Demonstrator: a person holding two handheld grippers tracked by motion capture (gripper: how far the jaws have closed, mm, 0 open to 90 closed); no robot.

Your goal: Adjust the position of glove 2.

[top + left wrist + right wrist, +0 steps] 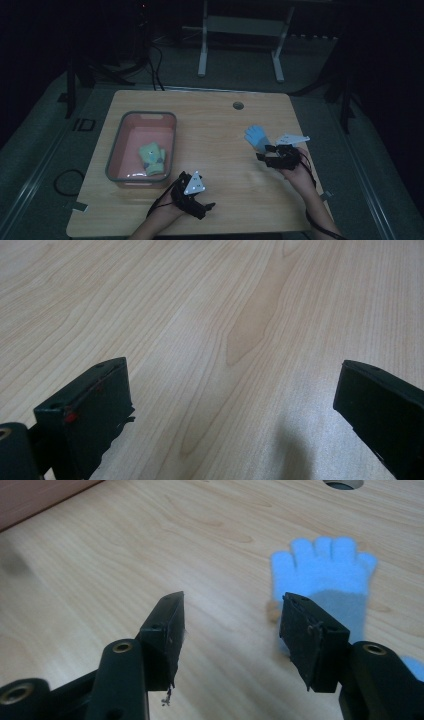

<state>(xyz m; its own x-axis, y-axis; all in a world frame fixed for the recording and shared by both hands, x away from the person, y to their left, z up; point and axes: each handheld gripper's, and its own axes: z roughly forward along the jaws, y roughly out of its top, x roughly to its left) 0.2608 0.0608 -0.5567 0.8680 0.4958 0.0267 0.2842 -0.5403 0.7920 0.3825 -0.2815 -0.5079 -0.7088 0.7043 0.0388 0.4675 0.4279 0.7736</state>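
Near desk right edge: right gripper [230,630] spread beside blue glove [325,575] | left gripper [230,410] spread, empty | green glove [152,158] already in pink bin [120,145]; blue likely left.

A bin [121,131] sits on the tabletop's [215,130] left side with a glove [152,158] inside. Another glove [256,136] lies to the right.

"ID" mark [83,124] on the floor.
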